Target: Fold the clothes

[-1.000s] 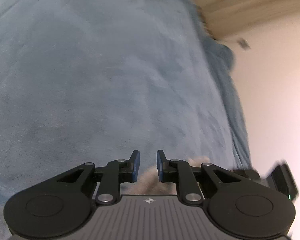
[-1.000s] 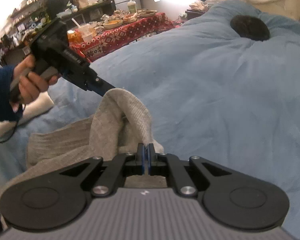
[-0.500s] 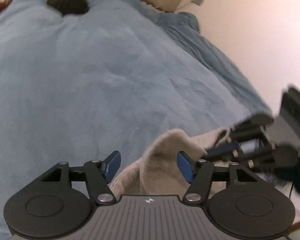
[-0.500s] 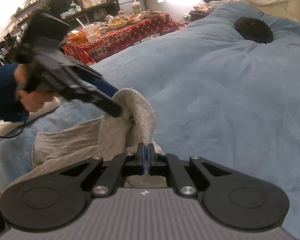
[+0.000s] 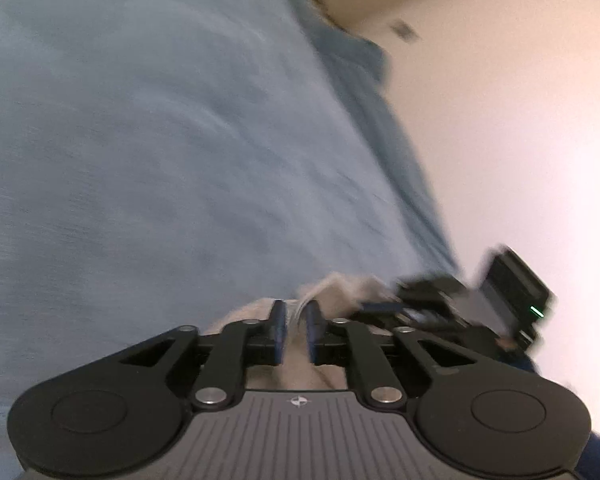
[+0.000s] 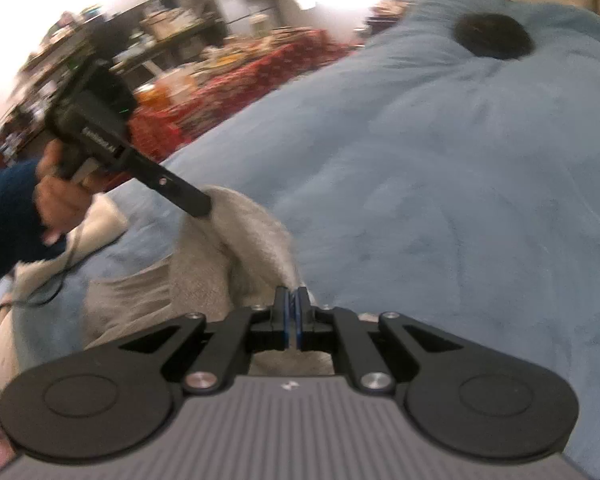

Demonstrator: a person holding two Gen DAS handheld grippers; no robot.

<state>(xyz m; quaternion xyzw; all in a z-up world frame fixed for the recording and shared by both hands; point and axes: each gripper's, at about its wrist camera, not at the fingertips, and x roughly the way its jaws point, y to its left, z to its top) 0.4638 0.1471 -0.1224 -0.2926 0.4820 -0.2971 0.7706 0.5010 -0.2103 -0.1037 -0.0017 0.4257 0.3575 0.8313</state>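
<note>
The right gripper (image 6: 291,300) is pinched tight on the grey knit (image 6: 236,264); the left gripper (image 5: 296,320), nearly closed, nips its raised fold. The knit lies bunched at the bed's (image 6: 440,180) near edge, soft, light, floppy: best held by hems. Open blanket ahead leaves room; a wall (image 5: 500,140) bounds one side.

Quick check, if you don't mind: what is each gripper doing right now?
Left gripper: shut on the grey sweater.
Right gripper: shut on the same sweater.
</note>
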